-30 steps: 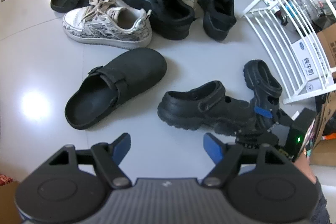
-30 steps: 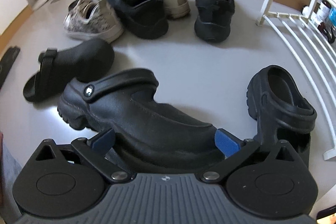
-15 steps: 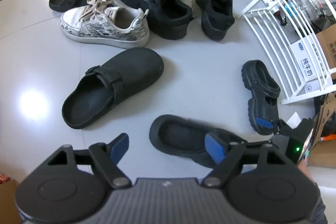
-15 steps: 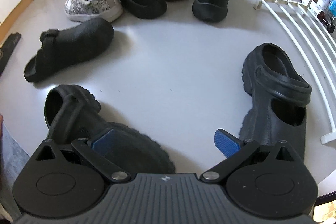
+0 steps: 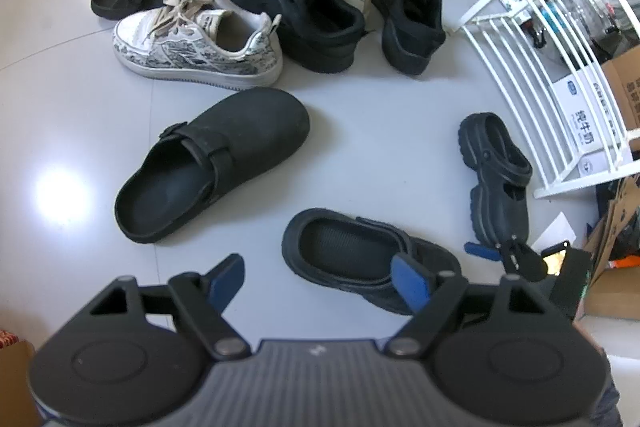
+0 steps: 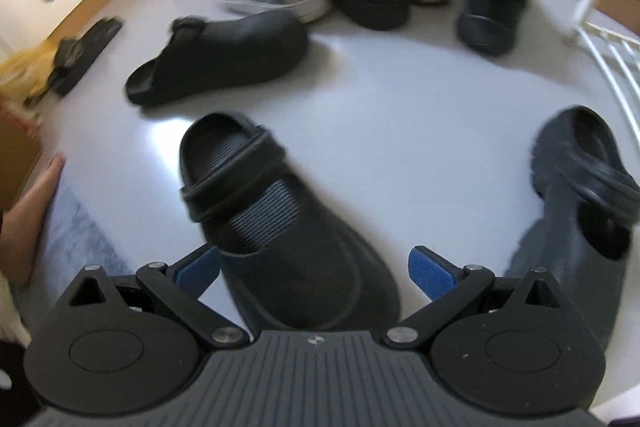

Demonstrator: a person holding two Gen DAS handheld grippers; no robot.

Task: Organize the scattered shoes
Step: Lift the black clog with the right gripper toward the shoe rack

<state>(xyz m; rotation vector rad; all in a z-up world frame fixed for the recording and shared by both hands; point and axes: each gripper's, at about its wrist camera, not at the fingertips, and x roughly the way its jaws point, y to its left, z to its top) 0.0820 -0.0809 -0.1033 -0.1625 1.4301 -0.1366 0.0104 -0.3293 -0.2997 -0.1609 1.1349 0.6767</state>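
Right gripper wide, clog lying between its fingers at lower centre. Left gripper wide, holding nothing.

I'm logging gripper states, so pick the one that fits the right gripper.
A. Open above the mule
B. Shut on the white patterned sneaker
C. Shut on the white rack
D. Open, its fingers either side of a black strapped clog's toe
D: the right gripper is open, its blue fingers flanking the toe of the black clog, which lies on the floor.
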